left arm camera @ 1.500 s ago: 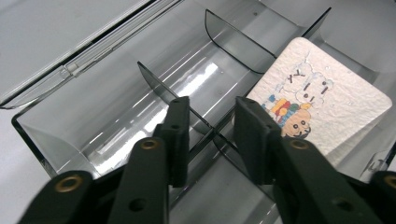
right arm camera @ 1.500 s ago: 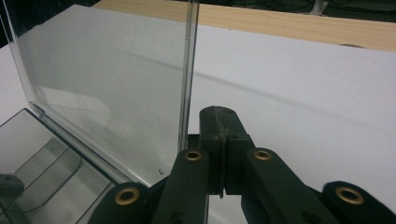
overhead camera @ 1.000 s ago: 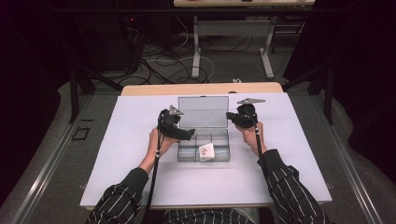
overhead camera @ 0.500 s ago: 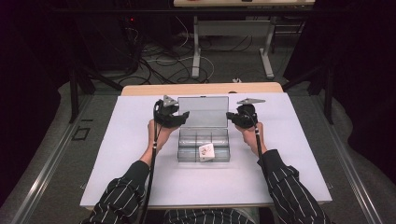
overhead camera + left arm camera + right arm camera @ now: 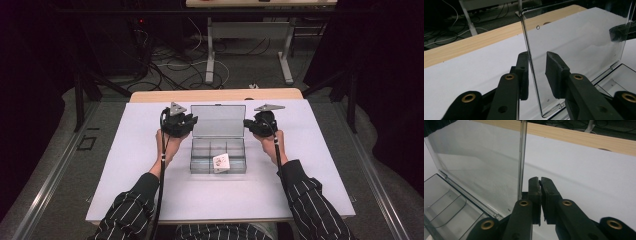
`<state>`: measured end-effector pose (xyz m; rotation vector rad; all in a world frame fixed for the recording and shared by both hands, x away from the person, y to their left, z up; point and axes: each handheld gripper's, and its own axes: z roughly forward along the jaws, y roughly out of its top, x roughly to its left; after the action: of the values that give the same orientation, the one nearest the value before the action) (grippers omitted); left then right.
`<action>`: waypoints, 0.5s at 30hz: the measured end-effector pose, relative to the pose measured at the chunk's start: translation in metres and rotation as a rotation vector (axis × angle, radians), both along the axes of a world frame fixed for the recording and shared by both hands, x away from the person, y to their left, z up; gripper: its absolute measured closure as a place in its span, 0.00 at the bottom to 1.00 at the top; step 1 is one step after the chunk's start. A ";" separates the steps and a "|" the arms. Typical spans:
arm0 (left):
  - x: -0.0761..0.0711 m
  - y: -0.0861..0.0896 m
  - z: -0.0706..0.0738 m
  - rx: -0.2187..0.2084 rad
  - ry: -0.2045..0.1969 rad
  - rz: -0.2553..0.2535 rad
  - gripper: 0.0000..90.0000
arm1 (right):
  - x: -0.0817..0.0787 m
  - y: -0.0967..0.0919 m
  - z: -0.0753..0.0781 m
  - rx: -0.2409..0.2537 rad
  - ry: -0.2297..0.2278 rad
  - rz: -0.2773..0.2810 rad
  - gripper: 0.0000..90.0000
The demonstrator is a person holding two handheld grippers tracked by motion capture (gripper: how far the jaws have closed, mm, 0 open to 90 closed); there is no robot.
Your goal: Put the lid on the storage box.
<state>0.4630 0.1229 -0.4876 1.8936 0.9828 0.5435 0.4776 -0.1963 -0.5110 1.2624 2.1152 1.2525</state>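
High view: clear compartment box (image 5: 218,162) at centre of white table (image 5: 125,170), lid (image 5: 218,121) raised at far side. Left gripper (image 5: 186,125) at lid's left edge, jaws just closing, edge between them, gap visible. Right gripper (image 5: 250,125) pinched closed beside lid's right edge, gripping nothing.

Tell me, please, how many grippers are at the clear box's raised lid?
2. The left gripper is at the left edge of the lid, which stands between its jaws; the right gripper is at the lid's right edge, jaws closed beside it.
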 end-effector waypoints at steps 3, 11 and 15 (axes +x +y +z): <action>-0.001 0.001 0.000 -0.007 -0.002 -0.003 0.83 | -0.004 -0.003 0.007 0.001 -0.006 -0.002 0.92; -0.007 0.004 0.001 -0.016 -0.011 -0.021 0.84 | -0.018 -0.012 0.023 0.006 -0.019 0.028 0.84; -0.012 0.005 0.002 -0.014 -0.015 -0.030 0.85 | -0.025 -0.010 0.028 0.007 -0.016 0.058 0.82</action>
<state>0.4515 0.1279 -0.4855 1.8856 0.9450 0.5316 0.4526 -0.2064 -0.4826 1.1975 2.1525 1.2912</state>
